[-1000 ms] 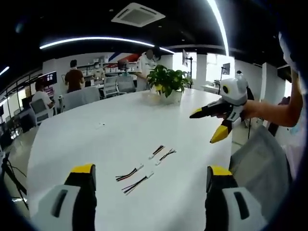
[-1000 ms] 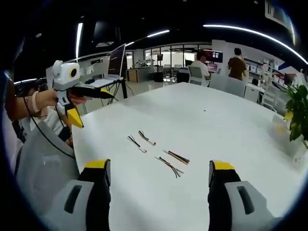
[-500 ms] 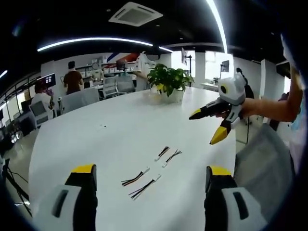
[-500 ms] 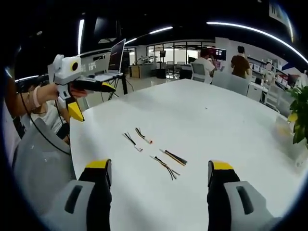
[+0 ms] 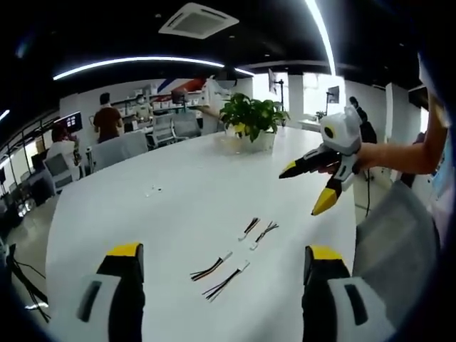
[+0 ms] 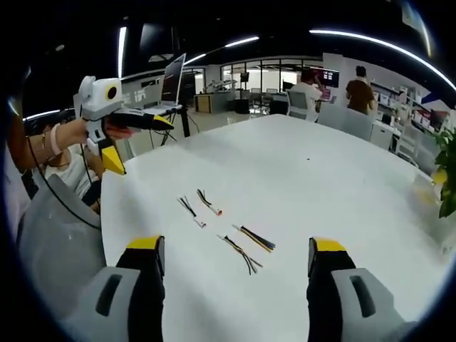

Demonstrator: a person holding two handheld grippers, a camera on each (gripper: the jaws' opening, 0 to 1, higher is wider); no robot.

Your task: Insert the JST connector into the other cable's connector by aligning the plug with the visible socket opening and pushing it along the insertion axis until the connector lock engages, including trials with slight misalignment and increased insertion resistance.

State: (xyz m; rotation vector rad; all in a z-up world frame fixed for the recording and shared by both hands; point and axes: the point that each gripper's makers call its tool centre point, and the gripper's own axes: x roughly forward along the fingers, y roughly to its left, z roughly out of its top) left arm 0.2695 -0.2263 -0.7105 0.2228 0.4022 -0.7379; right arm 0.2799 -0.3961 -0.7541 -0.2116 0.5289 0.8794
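Note:
Several short JST cables lie on the white table (image 5: 178, 192). In the left gripper view a near pair (image 5: 211, 267) (image 5: 224, 281) with white connectors lies between my jaws, and a far pair (image 5: 249, 228) (image 5: 263, 233) lies beyond. My left gripper (image 5: 223, 251) is open and holds nothing. The right gripper (image 5: 305, 189) hangs open above the table's right edge. In the right gripper view the cables (image 6: 189, 210) (image 6: 208, 201) (image 6: 255, 238) (image 6: 241, 254) lie ahead of my open right gripper (image 6: 236, 244). The left gripper (image 6: 139, 144) is open at the upper left, held in a hand.
A potted plant (image 5: 251, 117) stands at the table's far end, also seen as the plant (image 6: 449, 178) at the right rim. A grey chair back (image 5: 392, 242) (image 6: 50, 242) sits by the table edge. A laptop on a stand (image 6: 171, 89), office chairs and people are in the background.
Both views have shifted slightly with the hands, so the cables sit a little lower in the left gripper view. The cables lie as before. Both grippers stay open.

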